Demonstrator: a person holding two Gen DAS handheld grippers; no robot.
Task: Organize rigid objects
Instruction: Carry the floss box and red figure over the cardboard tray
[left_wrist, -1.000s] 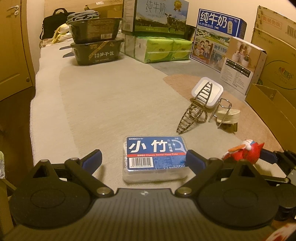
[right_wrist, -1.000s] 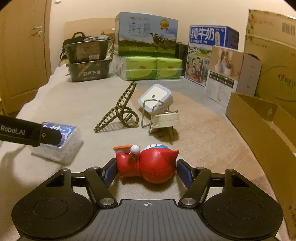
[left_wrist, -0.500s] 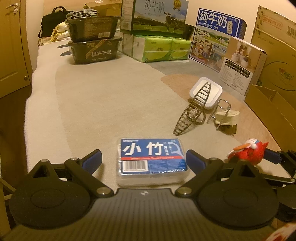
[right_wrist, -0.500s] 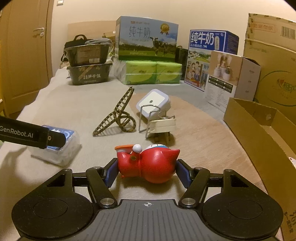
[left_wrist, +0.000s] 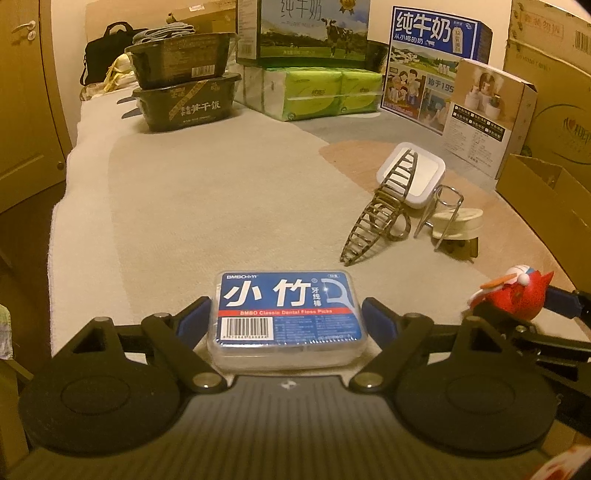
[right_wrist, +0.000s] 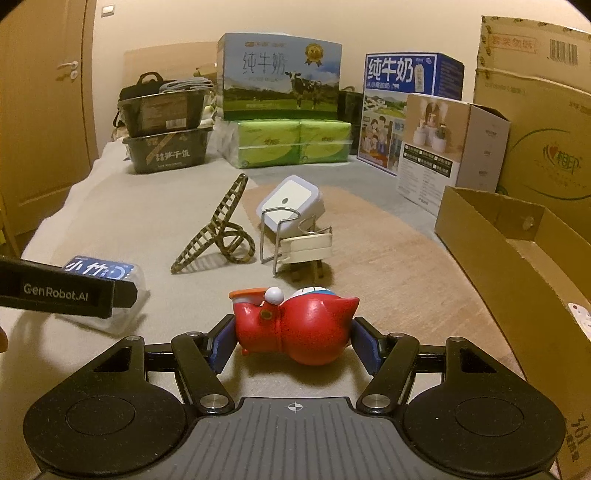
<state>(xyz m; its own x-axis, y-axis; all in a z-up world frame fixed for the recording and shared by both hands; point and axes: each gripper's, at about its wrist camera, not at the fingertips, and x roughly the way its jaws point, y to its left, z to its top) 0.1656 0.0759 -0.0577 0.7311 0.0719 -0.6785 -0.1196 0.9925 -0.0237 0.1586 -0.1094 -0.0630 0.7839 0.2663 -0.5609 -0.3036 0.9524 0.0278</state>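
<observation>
Between the left gripper (left_wrist: 286, 317) fingers (left_wrist: 194, 315), which are closing from wide onto its short sides, lies the floss-pick box (left_wrist: 286, 314), flat on the rug (left_wrist: 207, 206). Beside it, the right gripper (right_wrist: 293, 341) already clamps the red figurine (right_wrist: 295, 328), likely bound for the open cardboard box (right_wrist: 517, 280) at right.

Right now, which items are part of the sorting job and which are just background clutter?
In play: floss pick box (left tongs closing on it), red toy figure (in right tongs), ladder-shaped clip, white night light, open cardboard box.
Background: milk cartons, tissue packs, black trays.
</observation>
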